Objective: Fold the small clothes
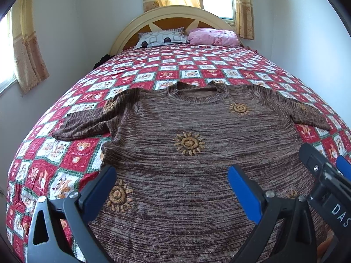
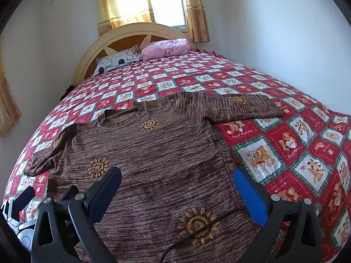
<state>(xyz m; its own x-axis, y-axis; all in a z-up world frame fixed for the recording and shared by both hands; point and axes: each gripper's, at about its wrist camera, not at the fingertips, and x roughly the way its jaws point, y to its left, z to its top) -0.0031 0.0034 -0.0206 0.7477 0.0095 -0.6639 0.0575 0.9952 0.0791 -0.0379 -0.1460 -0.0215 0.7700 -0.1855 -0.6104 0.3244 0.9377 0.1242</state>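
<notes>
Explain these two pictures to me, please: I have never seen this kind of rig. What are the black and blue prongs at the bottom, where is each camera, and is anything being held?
No robot arm is involved. A person holds a two-finger gripper in each hand, and each gripper carries a fisheye camera that looks forward along its fingers. That is why the room bulges.

The left wrist view shows the left gripper, its blue-padded fingers spread wide. The right wrist view shows the right gripper, likewise open. Neither holds anything.

Between and beyond the fingers lies a brown knitted sweater with orange sun motifs, spread flat with the sleeves out to the sides, not yet folded. It rests on a red and white checked bedspread. At the headboard are a patterned pillow and a pink pillow. A thin dark cable crosses the sweater's hem in the right view.
</notes>
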